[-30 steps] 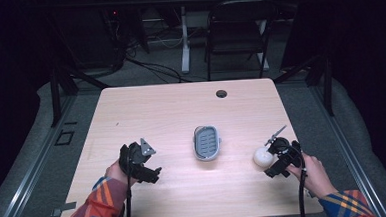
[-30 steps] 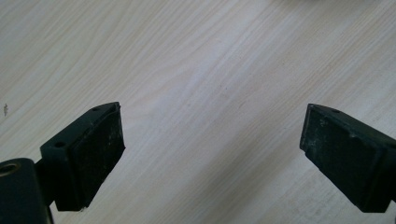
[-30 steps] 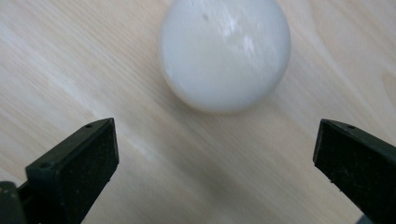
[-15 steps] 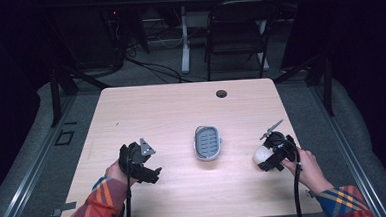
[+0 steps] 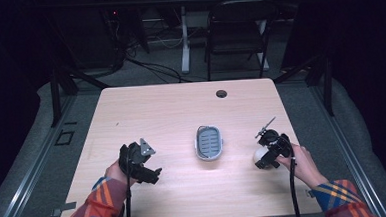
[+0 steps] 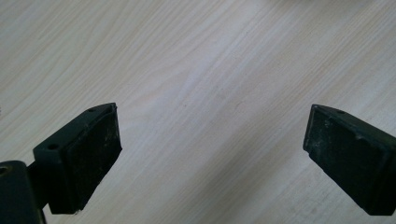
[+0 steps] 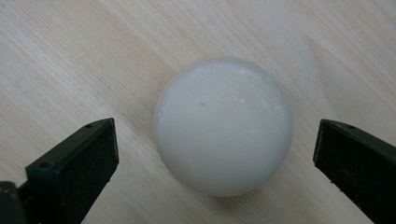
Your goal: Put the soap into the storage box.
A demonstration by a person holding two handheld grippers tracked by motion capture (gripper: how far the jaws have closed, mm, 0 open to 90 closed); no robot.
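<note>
A white ball (image 7: 224, 126) lies on the light wooden table (image 5: 171, 114) at the right. My right gripper (image 7: 215, 158) is open, one jaw on each side of the ball without touching it. From above, the ball (image 5: 259, 156) peeks out at the left of the right gripper (image 5: 267, 154). A grey oval dish with a slatted insert (image 5: 209, 142) sits mid-table between both hands. My left gripper (image 5: 145, 170) rests at the table's front left, open over bare wood (image 6: 210, 93), nothing between its jaws.
A small dark round hole (image 5: 222, 93) marks the table's far edge. Behind the table stand a dark folding chair (image 5: 237, 31) and a white desk leg (image 5: 184, 39) with cables on the floor. Bare wood lies between the dish and each hand.
The right gripper has shifted left and slightly forward over the ball, which now sits between its jaws. The left gripper has stayed put.
</note>
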